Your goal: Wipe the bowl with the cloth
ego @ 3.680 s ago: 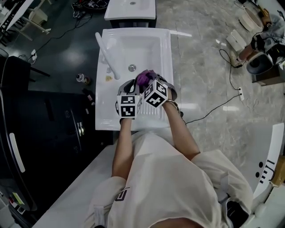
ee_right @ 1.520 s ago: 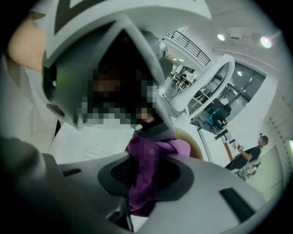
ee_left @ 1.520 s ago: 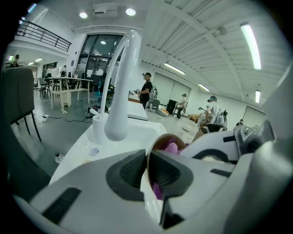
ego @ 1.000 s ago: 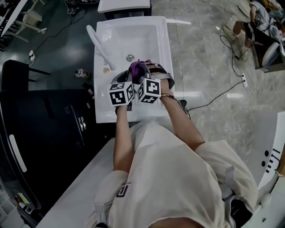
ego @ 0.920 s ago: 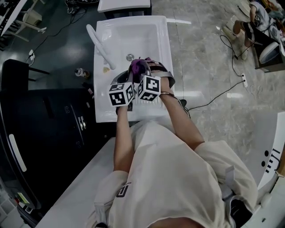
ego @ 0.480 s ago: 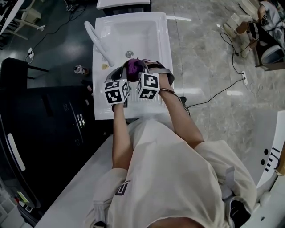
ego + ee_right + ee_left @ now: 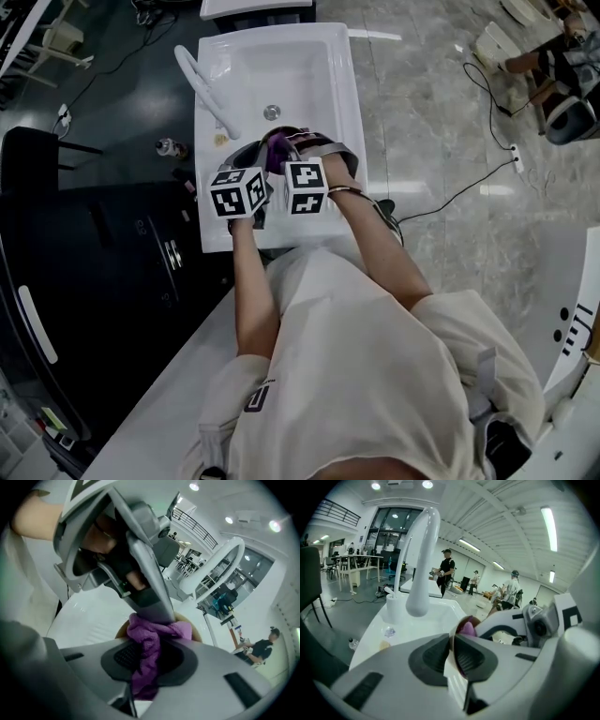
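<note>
Over the sink, my left gripper (image 7: 248, 167) is shut on the rim of a brown bowl (image 7: 246, 152) and holds it tilted. In the left gripper view the thin rim runs between the pads of the left gripper (image 7: 452, 641), and the bowl (image 7: 459, 620) shows just beyond them. My right gripper (image 7: 291, 155) is shut on a purple cloth (image 7: 277, 145), its jaws squeezing tight. The cloth (image 7: 147, 644) bunches between the pads of the right gripper (image 7: 149, 665) and presses into the bowl (image 7: 121, 630). The left gripper (image 7: 154, 611) crosses just above it.
A white sink (image 7: 319, 66) with a drain (image 7: 272, 112) lies under the grippers, its white faucet (image 7: 202, 84) at the left edge. The faucet (image 7: 419, 569) arches close beside the left gripper. Cables lie on the floor (image 7: 450, 141) to the right.
Both grippers have drifted slightly left over the sink, with the bowl and the cloth still in them. The cloth now shows less from above.
</note>
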A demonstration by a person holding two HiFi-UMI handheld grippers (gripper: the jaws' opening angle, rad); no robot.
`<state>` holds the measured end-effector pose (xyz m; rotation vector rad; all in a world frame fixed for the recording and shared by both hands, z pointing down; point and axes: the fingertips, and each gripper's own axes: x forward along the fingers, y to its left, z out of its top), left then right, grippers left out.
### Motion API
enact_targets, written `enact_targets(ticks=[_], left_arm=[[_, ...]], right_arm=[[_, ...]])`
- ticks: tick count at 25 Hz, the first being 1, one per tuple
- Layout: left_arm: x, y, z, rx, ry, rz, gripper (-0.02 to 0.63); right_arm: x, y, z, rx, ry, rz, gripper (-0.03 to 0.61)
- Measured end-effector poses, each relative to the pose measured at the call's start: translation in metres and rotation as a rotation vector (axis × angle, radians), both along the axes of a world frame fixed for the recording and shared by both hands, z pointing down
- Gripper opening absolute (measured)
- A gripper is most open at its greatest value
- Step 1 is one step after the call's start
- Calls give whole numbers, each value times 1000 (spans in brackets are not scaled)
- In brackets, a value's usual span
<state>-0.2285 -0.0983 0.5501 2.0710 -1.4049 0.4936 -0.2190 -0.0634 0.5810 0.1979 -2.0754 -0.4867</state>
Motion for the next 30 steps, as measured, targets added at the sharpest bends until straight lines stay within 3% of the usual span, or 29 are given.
enact_targets(ticks=[10,15,19,25,30], left_arm=[[21,5,11,-63,90,37,37],[11,3,20,-41,85,-78,25],[12,7,18,-18,31,-120,23],[21,8,16,-18,25,-174,23],[22,10,10,-26,35,-236,26]], right_arm=[[26,-40,-18,182,-62,188,75],[40,-44,-14,166,-33,289,75],[49,-27,-2,96,10,250,75],[54,-4,8,9,96,112,74],[43,14,4,-133,48,17,72]])
